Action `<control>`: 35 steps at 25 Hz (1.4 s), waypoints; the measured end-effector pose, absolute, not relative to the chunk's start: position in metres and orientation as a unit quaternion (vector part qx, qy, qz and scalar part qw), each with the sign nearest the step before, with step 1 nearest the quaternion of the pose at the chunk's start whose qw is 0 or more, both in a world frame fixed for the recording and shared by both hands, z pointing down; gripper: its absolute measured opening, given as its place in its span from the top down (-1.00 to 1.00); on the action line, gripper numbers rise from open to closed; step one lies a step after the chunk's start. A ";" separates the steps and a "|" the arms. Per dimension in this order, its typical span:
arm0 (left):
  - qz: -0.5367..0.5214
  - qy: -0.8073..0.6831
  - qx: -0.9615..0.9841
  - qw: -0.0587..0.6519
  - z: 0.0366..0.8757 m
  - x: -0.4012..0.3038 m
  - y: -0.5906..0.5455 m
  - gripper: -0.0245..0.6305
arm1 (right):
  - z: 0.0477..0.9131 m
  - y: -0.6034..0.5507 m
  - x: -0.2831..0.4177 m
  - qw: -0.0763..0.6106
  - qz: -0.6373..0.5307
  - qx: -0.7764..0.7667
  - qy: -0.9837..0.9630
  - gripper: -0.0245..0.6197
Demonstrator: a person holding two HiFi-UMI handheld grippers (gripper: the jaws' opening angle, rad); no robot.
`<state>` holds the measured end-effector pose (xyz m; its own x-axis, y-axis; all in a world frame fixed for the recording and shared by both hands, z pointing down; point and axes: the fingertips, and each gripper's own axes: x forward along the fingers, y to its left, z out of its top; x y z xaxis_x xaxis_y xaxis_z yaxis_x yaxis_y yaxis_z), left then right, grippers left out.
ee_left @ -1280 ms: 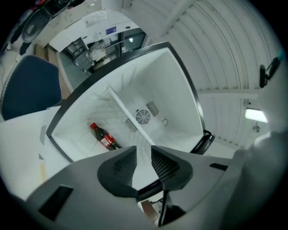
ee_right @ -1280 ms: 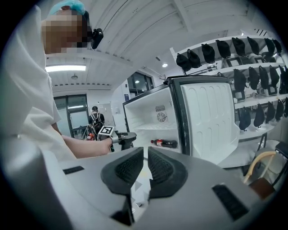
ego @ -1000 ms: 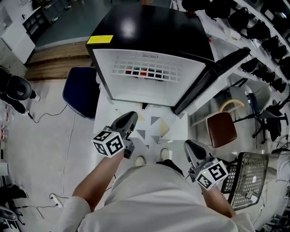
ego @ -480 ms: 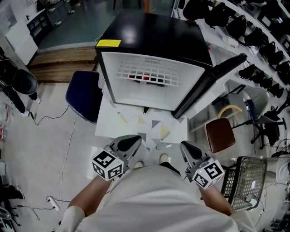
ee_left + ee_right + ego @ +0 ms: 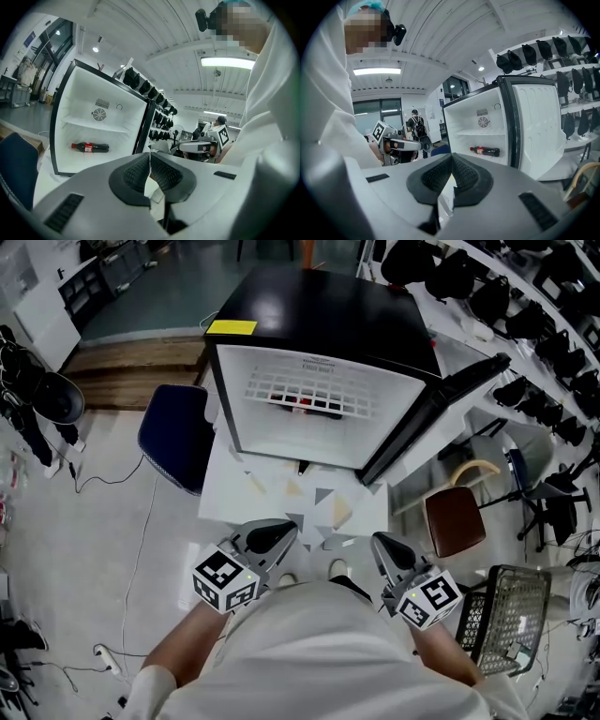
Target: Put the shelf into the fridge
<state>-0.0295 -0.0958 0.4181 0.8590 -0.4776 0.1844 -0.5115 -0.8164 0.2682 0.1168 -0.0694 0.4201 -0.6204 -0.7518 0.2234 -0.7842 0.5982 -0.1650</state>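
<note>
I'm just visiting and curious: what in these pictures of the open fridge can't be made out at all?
- Bottle label: too small in both gripper views; in the head view the wire shelf covers most of it.
- Yellow sticker on the fridge top: print too small, head view.
- Wire basket: partly behind the person's arm, contents unclear, head view.

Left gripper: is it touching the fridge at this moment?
Apart. The head view shows the left gripper well short of the fridge, with a plain gap between them.
</note>
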 end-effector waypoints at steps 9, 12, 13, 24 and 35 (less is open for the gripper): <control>0.055 -0.254 0.953 0.156 0.417 -0.029 -0.090 0.85 | 0.420 -0.065 0.112 0.067 0.120 0.428 -0.893 0.90; 0.054 -0.254 0.953 0.159 0.418 -0.029 -0.089 0.85 | 0.420 -0.064 0.110 0.069 0.118 0.427 -0.894 0.90; 0.054 -0.254 0.952 0.160 0.418 -0.029 -0.089 0.85 | 0.420 -0.064 0.110 0.069 0.116 0.427 -0.894 0.90; 0.054 -0.252 0.951 0.171 0.425 -0.028 -0.088 0.85 | 0.421 -0.063 0.111 0.071 0.115 0.433 -0.891 0.90; 0.054 -0.249 0.951 0.175 0.427 -0.025 -0.095 0.85 | 0.421 -0.067 0.117 0.073 0.115 0.439 -0.888 0.90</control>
<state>-0.0252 -0.0946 0.4272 0.8701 -0.4544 0.1908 -0.4926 -0.8144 0.3067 0.1167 -0.0671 0.4210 -0.6037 -0.7630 0.2310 -0.7967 0.5877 -0.1406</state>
